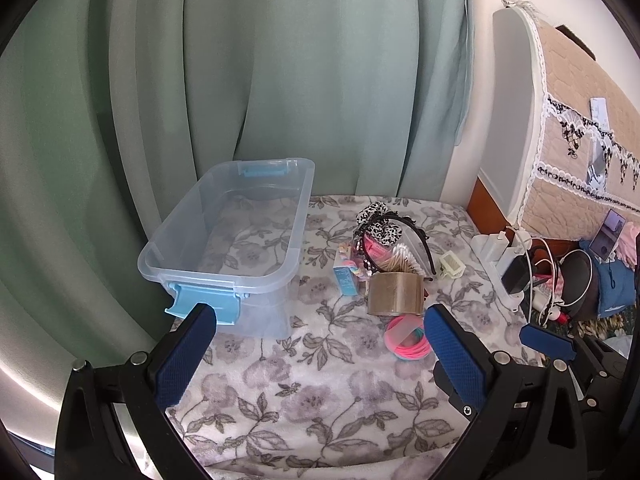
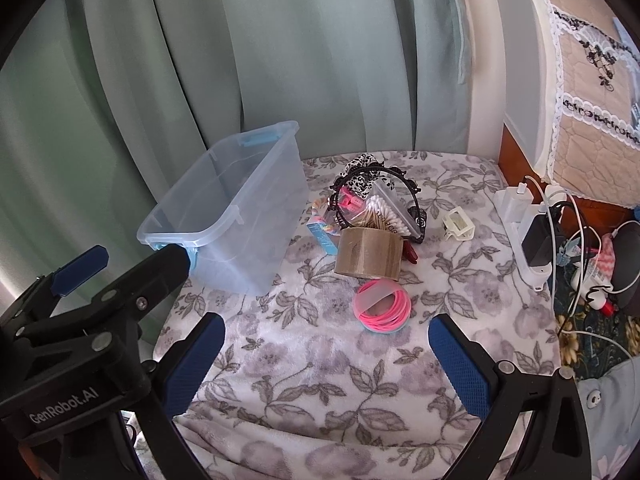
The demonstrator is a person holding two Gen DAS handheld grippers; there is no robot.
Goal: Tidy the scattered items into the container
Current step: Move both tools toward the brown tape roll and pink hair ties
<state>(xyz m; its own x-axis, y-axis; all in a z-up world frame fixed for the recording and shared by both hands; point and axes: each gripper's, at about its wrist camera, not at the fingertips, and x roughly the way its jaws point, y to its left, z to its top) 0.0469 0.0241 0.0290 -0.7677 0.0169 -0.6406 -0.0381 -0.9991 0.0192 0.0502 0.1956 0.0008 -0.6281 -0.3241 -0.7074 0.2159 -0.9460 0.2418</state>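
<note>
Blue cross-hatched rubber pads line both of my grippers, set on black plastic arms. My left gripper (image 1: 320,328) has its jaws spread as wide as they go, with nothing between them. My right gripper (image 2: 326,336) is just as wide apart and just as empty; both hang above the floral blanket (image 2: 312,364), a soft, fleecy cover printed with grey flowers and leaves.

Just beyond my right gripper lies a stack of thin pink hair ties (image 2: 382,308), round loops with a frosted strip across the top. Behind it stands a squat roll of brown packing tape (image 2: 370,254), glossy and cylindrical. Further back is a loose pile: a clear triangular pack of cotton swabs (image 2: 386,216), a black toothed headband (image 2: 408,196), a leopard-print scrunchie (image 2: 360,178) and a small blue box (image 1: 345,278) at its left edge. A cream claw clip (image 2: 458,224) sits apart on the right.

To the left of the pile stands the container (image 1: 228,236), a clear, rounded rectangular plastic tub with pale blue latches, open-topped and empty. Green pleated curtains (image 1: 280,80) hang behind.
</note>
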